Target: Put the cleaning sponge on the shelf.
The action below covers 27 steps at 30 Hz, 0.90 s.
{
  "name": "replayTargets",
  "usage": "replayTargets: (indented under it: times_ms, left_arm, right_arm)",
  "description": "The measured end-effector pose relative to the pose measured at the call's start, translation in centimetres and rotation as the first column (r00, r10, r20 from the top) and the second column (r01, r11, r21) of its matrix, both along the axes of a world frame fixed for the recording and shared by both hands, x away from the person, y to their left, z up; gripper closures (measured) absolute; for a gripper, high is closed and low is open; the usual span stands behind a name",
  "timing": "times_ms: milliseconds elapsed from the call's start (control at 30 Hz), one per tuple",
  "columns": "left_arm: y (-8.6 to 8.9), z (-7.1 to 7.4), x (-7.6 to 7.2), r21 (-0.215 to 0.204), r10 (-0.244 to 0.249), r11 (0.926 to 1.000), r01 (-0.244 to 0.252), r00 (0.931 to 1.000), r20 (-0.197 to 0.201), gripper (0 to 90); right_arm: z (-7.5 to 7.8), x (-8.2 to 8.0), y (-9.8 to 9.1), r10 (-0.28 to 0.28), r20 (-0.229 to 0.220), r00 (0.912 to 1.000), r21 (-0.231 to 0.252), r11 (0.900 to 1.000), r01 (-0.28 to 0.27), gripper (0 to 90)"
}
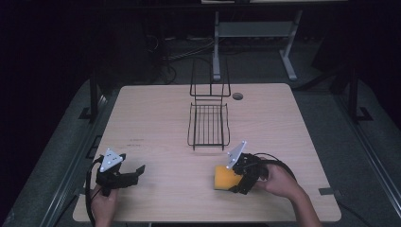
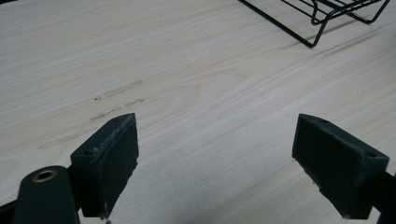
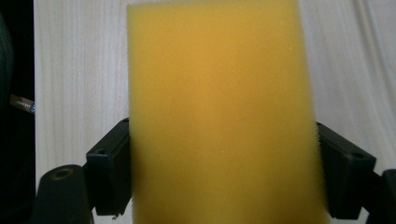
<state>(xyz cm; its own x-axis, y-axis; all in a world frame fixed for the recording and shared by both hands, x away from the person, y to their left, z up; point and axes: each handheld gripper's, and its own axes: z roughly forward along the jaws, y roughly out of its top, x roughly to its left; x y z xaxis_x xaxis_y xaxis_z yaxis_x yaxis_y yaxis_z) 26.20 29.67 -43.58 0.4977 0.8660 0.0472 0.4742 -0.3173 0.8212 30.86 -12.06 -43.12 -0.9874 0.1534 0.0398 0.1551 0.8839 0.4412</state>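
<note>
Sponge [image 3: 219, 112], yellow, sits clamped between my right gripper's [image 1: 235, 182] jaws, low over the table [image 1: 283, 123] near its 5 o'clock corner. My left gripper [image 1: 135, 174] gapes empty at 7 o'clock; wire rack [image 1: 208, 125] stands toward 12.

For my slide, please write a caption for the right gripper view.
Right gripper with its two black jaws against the sides of a yellow sponge, above the wooden table.

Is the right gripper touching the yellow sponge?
Touching. The right gripper view shows the right gripper with both jaws pressed against the yellow sponge sides.
</note>
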Motion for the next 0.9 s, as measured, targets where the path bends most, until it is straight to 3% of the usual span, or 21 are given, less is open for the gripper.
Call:
replayTargets:
  times_ms: [900]
  left_arm:
    - [0.0, 0.0, 0.0, -0.003, -0.003, 1.0000, 0.003, 1.0000, 0.002, 14.1]
  right_arm:
    - [2.7, 3.1, 2.1, 0.016, 0.027, 0.9995, 0.050, 0.9986, -0.017, 19.9]
